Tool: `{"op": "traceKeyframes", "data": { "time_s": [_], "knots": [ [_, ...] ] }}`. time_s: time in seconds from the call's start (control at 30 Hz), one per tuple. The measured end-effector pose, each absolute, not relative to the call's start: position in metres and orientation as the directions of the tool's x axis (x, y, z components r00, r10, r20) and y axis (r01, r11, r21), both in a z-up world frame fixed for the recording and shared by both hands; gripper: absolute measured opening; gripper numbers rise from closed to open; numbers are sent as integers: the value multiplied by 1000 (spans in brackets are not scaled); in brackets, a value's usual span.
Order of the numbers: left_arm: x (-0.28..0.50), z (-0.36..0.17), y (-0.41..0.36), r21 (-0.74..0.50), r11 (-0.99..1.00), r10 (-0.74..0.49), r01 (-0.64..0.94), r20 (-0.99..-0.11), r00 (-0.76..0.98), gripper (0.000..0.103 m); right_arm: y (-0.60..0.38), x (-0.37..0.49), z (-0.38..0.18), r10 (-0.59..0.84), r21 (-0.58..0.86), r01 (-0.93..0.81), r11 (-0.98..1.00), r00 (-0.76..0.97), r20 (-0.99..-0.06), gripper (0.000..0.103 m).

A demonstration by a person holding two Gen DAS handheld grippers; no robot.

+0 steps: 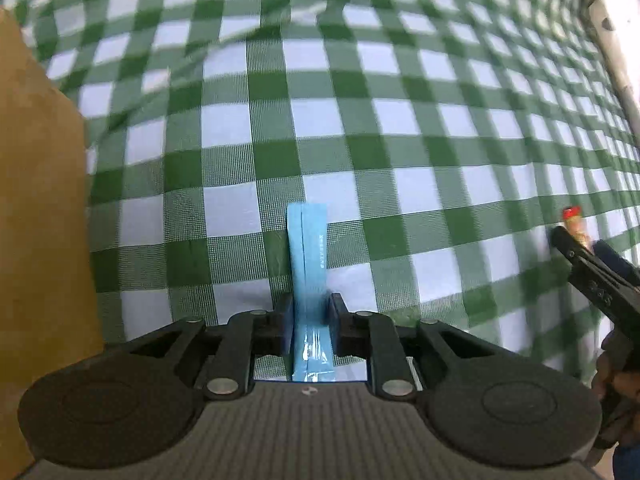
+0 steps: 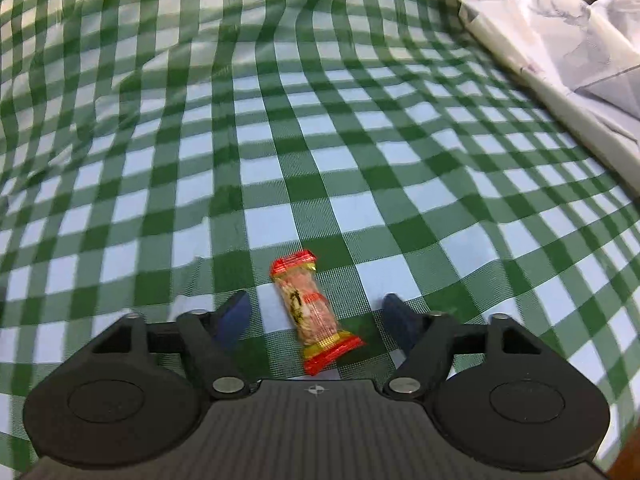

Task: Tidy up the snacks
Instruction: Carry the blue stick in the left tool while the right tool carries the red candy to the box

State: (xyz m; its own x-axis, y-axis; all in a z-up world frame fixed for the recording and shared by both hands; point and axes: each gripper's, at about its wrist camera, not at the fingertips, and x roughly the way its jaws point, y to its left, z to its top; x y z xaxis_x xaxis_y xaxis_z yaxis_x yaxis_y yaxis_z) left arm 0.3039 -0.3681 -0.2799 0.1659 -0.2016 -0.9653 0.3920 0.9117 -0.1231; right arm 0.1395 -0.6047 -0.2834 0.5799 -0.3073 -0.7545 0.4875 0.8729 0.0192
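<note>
A light-blue stick packet [image 1: 309, 280] stands clamped between the fingers of the left gripper [image 1: 309, 312], its free end reaching out over the green-and-white checked cloth [image 1: 400, 140], with a yellow-brown box wall [image 1: 40, 200] close on the left. A red-ended wrapped snack [image 2: 312, 312] lies flat on the cloth between the spread fingers of the right gripper [image 2: 316, 316], touching neither. Pale crumpled paper [image 2: 560, 40] lies at the cloth's far right edge.

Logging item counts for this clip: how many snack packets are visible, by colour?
Blue: 1, the blue stick packet, clamped in the left gripper.
Red: 1, the red-ended snack packet, lying on the checked cloth between the right gripper's open jaws.
Total: 2
</note>
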Motion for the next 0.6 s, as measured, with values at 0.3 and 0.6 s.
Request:
{"op": "traceKeyframes", "data": {
  "time_s": [0.3,0.6],
  "knots": [
    [293,-288,-350,-106,928,-179,357,-968,177,103,-602,124,-300,-335,25,469,883,665,-667,103],
    [284,-282,-380,8,933,-71,360,-976,205,97,-602,126,-302,-353,18,477,879,674,-649,103]
  ]
}}
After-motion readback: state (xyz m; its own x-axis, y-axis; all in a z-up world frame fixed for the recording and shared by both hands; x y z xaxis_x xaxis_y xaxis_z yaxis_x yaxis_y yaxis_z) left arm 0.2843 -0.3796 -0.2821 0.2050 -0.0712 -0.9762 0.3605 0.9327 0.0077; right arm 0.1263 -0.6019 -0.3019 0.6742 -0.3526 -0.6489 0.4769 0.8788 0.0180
